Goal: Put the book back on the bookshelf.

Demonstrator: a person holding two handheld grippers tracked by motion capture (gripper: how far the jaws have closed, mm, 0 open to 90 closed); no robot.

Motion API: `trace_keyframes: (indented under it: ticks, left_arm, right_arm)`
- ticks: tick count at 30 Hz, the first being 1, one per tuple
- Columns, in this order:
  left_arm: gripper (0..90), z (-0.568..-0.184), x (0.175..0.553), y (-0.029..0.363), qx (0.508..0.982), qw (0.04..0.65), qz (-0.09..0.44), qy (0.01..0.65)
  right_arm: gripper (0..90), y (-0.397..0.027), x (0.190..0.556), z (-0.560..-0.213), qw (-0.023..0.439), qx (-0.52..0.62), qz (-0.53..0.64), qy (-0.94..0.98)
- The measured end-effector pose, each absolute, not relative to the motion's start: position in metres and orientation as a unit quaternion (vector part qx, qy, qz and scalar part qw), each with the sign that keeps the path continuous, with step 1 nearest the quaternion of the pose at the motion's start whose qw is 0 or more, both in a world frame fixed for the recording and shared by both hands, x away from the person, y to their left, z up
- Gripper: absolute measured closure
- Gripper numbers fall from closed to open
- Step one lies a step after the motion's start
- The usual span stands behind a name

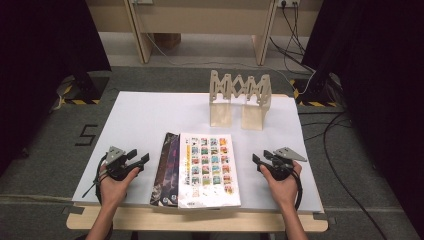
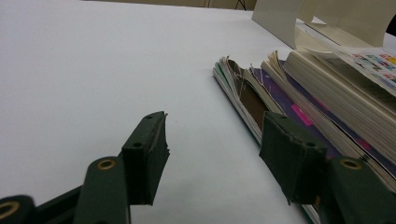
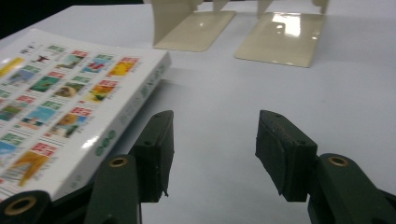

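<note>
A thick white book (image 1: 208, 170) with a grid of small colour pictures on its cover lies flat at the table's front centre, on top of darker thin books (image 1: 166, 169) that stick out at its left. A cream expanding bookstand (image 1: 240, 100) stands behind them. My left gripper (image 1: 142, 161) rests on the table left of the books, open and holding nothing; in the left gripper view the page edges of the stack (image 2: 299, 98) lie just past its right jaw. My right gripper (image 1: 256, 161) rests right of the white book (image 3: 65, 107), open and holding nothing.
The white tabletop (image 1: 150, 115) has bare room on both sides of the books and in front of the stand. Cables (image 1: 345, 150) trail over the grey floor at the right. Wooden furniture legs (image 1: 142, 35) stand beyond the table.
</note>
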State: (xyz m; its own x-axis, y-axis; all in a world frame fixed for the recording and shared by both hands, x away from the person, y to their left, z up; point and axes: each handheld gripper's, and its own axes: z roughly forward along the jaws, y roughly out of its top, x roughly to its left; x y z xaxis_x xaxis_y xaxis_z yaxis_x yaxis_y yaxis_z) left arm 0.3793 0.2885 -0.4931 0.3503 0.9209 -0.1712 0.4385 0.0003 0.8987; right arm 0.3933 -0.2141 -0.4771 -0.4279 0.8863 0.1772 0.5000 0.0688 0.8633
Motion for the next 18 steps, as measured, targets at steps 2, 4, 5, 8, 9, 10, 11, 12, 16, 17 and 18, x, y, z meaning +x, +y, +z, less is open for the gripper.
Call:
trace_keyframes:
  ticks: [2, 4, 5, 8, 9, 10, 11, 12, 16, 17, 18]
  left_arm:
    - [40.7, -0.49, 0.38, 0.287, 0.663, 0.488, 0.243, 0.512]
    - [40.7, -0.483, 0.38, 0.283, 0.669, 0.492, 0.233, 0.506]
    - [40.9, -0.48, 0.381, 0.279, 0.672, 0.494, 0.227, 0.502]
    - [40.2, -0.47, 0.386, 0.263, 0.689, 0.5, 0.179, 0.493]
    - [40.5, -0.47, 0.388, 0.258, 0.695, 0.5, 0.161, 0.491]
    - [41.2, -0.47, 0.39, 0.253, 0.697, 0.504, 0.144, 0.49]
    - [41.6, -0.469, 0.392, 0.249, 0.699, 0.503, 0.136, 0.489]
    - [41.8, -0.469, 0.392, 0.249, 0.699, 0.503, 0.136, 0.489]
    - [41.2, -0.46, 0.398, 0.225, 0.718, 0.504, 0.115, 0.466]
    - [40.8, -0.459, 0.399, 0.221, 0.721, 0.504, 0.11, 0.462]
    - [40.3, -0.459, 0.399, 0.221, 0.721, 0.504, 0.11, 0.462]
  right_arm:
    - [47.9, -0.212, 0.394, -0.474, 0.197, 0.493, 0.471, 0.705]
    - [49.0, -0.205, 0.399, -0.465, 0.177, 0.489, 0.472, 0.712]
    - [49.2, -0.203, 0.4, -0.462, 0.172, 0.486, 0.472, 0.715]
    - [50.4, -0.195, 0.404, -0.458, 0.149, 0.484, 0.469, 0.724]
    - [50.4, -0.192, 0.405, -0.458, 0.142, 0.481, 0.469, 0.727]
    - [50.4, -0.189, 0.405, -0.457, 0.135, 0.48, 0.465, 0.731]
    - [50.4, -0.186, 0.406, -0.457, 0.132, 0.478, 0.463, 0.735]
    - [50.4, -0.183, 0.407, -0.457, 0.129, 0.474, 0.462, 0.738]
    - [50.3, -0.174, 0.41, -0.457, 0.098, 0.473, 0.458, 0.746]
    - [50.3, -0.172, 0.411, -0.457, 0.089, 0.473, 0.456, 0.748]
    - [50.3, -0.172, 0.411, -0.457, 0.089, 0.473, 0.456, 0.748]
